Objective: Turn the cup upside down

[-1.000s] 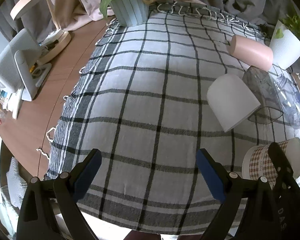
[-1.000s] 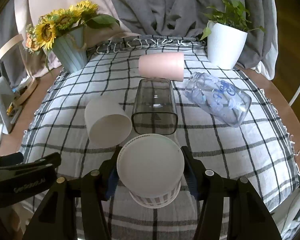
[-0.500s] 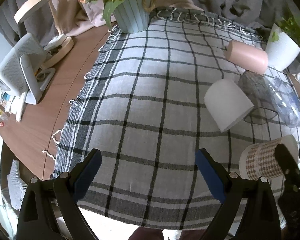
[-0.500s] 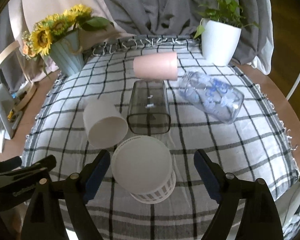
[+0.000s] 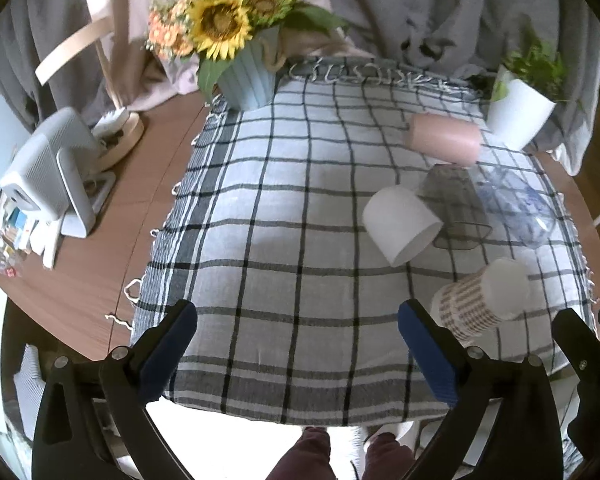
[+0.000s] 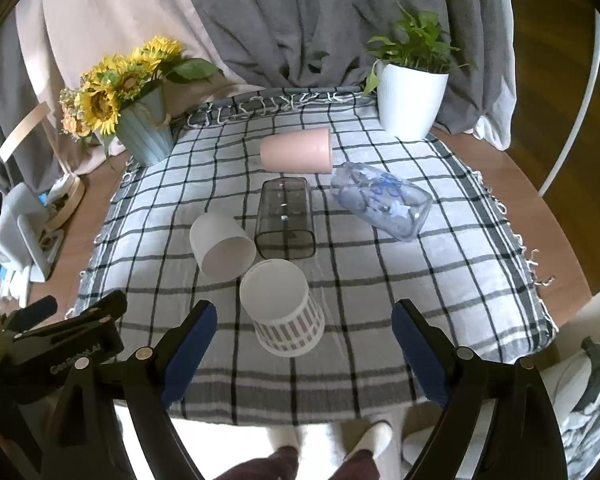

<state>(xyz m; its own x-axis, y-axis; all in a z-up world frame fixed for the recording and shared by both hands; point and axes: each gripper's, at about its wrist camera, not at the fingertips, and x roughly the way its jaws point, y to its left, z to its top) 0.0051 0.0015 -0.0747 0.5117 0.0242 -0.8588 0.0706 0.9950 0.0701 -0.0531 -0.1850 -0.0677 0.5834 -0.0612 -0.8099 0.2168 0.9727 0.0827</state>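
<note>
With both jaws spread wide and nothing between them, the right gripper hangs just short of the patterned paper cup, which stands inverted, base up and rim down, on the checked cloth near the front edge; judged from that pose, the flip looks done and the wide spread reads as a release. Left gripper likewise wide open and empty, parked over bare cloth to the left, apart from the cup, probably just keeping out of the way. Beyond the paper cup a white cup lies on its side, mouth toward the camera, touching or nearly touching it; cannot tell which. Just beside that a smoky clear tumbler lies down, then a pink cup and a clear printed jar, all on their sides, possibly next candidates. Sunflower vase and white plant pot sit at the back corners of the surface.
</note>
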